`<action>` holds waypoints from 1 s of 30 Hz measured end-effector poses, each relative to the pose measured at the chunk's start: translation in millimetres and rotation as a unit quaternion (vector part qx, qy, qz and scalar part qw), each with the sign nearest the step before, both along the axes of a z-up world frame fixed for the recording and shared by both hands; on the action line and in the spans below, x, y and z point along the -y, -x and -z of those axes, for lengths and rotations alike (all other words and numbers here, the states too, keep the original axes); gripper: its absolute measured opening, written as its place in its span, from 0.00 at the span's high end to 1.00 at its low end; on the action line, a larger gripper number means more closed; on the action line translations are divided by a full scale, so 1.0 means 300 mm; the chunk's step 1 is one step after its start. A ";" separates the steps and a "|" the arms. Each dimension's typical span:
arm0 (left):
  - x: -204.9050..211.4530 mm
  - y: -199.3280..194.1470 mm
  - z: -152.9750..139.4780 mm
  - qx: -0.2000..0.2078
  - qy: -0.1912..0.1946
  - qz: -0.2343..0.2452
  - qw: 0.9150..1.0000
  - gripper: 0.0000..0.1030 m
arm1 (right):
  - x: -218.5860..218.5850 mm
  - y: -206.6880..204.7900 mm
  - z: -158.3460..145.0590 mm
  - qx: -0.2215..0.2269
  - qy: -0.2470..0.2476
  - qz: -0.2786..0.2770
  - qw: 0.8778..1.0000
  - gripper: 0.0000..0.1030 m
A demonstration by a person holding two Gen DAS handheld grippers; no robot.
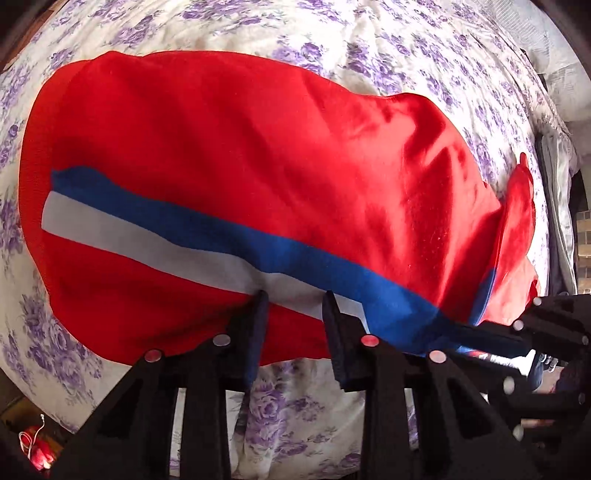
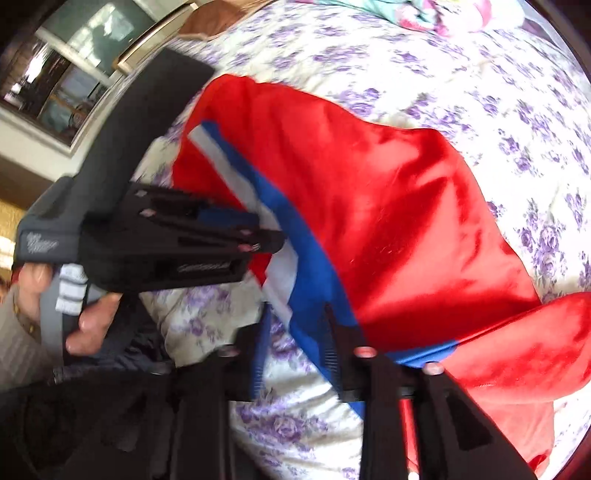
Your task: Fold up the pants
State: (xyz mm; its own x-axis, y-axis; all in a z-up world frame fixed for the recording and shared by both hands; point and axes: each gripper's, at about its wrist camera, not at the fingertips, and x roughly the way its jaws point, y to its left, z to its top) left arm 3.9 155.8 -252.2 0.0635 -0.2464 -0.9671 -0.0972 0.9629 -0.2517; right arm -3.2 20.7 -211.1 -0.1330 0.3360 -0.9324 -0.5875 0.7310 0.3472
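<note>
The red pants (image 1: 236, 155) with a blue and white side stripe (image 1: 192, 229) lie spread on the flowered bed cover; they also show in the right wrist view (image 2: 388, 206). My left gripper (image 1: 295, 299) is open, its black fingers (image 1: 258, 325) apart at the near edge of the pants by the stripe. It also shows in the right wrist view (image 2: 273, 240), held in a hand at the left. My right gripper (image 2: 295, 314) is open, fingertips at the blue stripe's edge. In the left wrist view the right gripper's body (image 1: 546, 332) sits at the right over the cloth.
The bed cover (image 1: 388, 44) is white with purple flowers and wrinkled. A pillow (image 1: 554, 55) lies at the far right. Colourful clothes (image 2: 436, 14) lie at the top of the bed. A red item with a white cord (image 1: 37, 450) lies off the bed's lower left. A window (image 2: 74, 66) is at the left.
</note>
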 end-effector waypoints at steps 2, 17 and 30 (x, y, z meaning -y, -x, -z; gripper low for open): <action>-0.008 0.002 0.002 0.002 0.007 -0.003 1.000 0.75 | -0.006 0.000 0.091 -0.035 0.022 0.000 0.999 0.96; -0.084 0.018 -0.005 0.009 0.031 -0.011 0.999 0.74 | 0.830 -0.582 -0.086 -0.064 0.177 0.346 0.919 0.42; -0.013 0.009 -0.016 0.012 0.009 0.023 1.000 0.52 | 0.905 -0.692 0.137 -0.101 0.265 0.362 0.888 0.52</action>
